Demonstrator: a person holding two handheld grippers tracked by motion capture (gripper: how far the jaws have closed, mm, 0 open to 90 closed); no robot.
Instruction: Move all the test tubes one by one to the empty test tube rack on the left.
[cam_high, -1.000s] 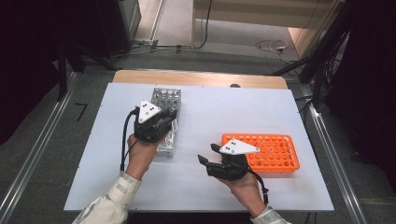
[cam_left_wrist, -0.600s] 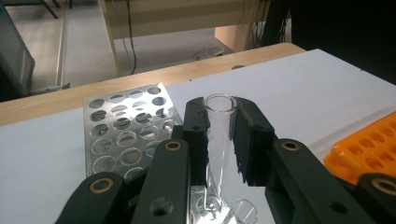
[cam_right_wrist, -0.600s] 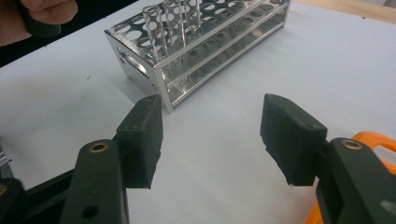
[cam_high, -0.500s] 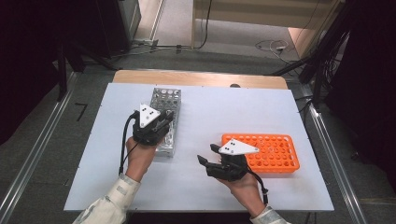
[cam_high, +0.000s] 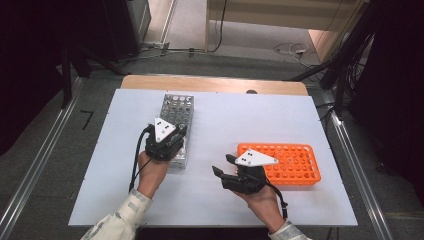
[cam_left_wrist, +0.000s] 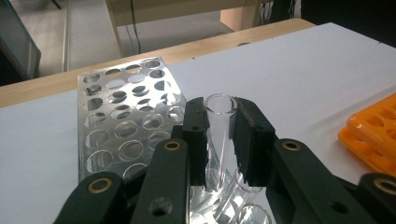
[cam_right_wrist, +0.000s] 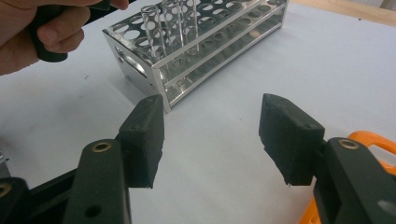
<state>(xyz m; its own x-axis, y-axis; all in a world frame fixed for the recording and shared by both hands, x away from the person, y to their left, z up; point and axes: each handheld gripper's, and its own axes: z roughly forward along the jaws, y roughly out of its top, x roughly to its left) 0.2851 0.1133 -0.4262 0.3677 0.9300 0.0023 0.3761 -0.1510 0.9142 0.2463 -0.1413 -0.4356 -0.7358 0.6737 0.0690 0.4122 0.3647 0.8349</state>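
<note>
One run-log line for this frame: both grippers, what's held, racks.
left gripper: shut on clear glass test tube over metal rack | right gripper: open, nothing held, beside orange plastic rack | white table

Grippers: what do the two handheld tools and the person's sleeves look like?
Both are black, each topped by a grey three-cornered plate with small dark dots. The left tool trails a black cable beside the wrist; the right tool has a black cable looping past the hand. The jaws are black arms with brass-coloured pivot rivets and blocky black pads. Light, pale-patterned sleeve cuffs show at the wrists.
</note>
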